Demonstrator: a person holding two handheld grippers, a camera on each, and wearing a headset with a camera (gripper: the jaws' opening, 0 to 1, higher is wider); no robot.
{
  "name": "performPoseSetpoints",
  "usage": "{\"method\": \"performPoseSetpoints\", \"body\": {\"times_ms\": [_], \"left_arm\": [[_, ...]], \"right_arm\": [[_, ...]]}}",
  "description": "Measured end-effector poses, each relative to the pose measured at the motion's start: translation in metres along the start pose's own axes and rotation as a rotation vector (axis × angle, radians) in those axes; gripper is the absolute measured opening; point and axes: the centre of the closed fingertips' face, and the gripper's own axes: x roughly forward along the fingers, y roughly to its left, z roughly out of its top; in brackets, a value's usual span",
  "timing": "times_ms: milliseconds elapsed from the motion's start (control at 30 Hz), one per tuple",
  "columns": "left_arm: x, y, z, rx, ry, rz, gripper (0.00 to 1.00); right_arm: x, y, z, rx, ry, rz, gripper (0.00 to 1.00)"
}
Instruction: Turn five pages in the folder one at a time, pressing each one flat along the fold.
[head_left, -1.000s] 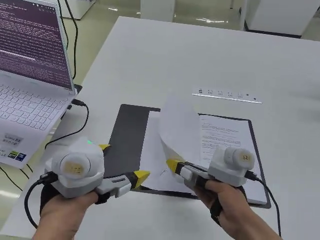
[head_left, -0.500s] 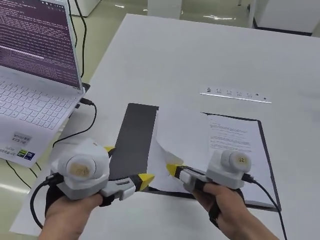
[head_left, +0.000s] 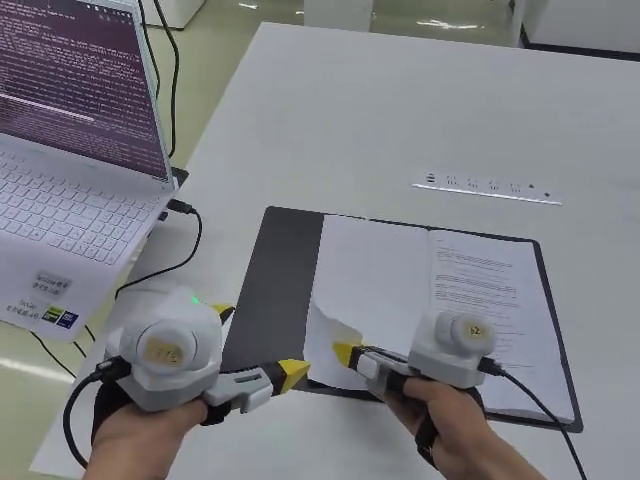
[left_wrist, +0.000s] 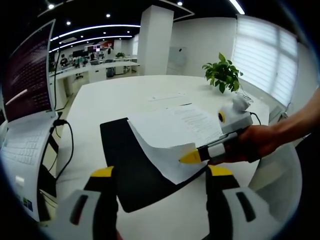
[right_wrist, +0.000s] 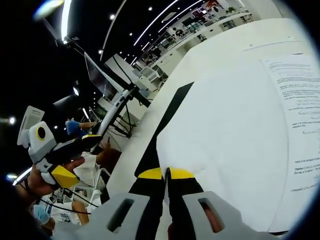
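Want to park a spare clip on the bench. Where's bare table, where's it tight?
Bare: table beyond the power strip; the gap between laptop and folder, crossed by a cable. Crowded: near edge, where left tongs and right tongs sit by the page corner.

Your head view looks down on the open folder (head_left: 275, 290) from its near edge. Your left gripper view skims low across it, facing right; the right gripper view hugs a page (right_wrist: 225, 130), facing left. All three share the folder.
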Motion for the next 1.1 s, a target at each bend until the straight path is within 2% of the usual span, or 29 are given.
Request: {"method": "performPoseSetpoints", "body": {"times_ms": [133, 367, 567, 733, 867, 1033, 1100], "left_arm": [[0.002, 0.003, -0.005, -0.008, 0.013, 0.003, 0.72], [-0.001, 0.004, -0.007, -0.015, 0.021, 0.009, 0.71], [-0.002, 0.009, -0.013, -0.027, 0.036, 0.029, 0.69], [-0.002, 0.014, -0.016, -0.054, 0.044, 0.041, 0.66], [0.003, 0.018, -0.017, -0.065, 0.057, 0.049, 0.61], [0.013, 0.021, -0.015, -0.071, 0.059, 0.046, 0.48], [0.019, 0.018, -0.012, -0.057, 0.056, 0.031, 0.45]], "right_arm": [[0.006, 0.003, -0.006, 0.003, 0.026, 0.021, 0.02], [0.016, -0.006, -0.015, 0.02, 0.049, 0.004, 0.04], [0.019, -0.003, -0.026, 0.02, 0.07, 0.014, 0.17], [0.016, 0.001, -0.026, 0.052, 0.033, 0.033, 0.21], [0.01, 0.012, -0.031, 0.021, 0.042, 0.066, 0.31], [-0.002, 0.016, -0.036, 0.007, 0.035, 0.073, 0.36], [-0.007, 0.017, -0.037, -0.008, 0.035, 0.074, 0.37]]}}
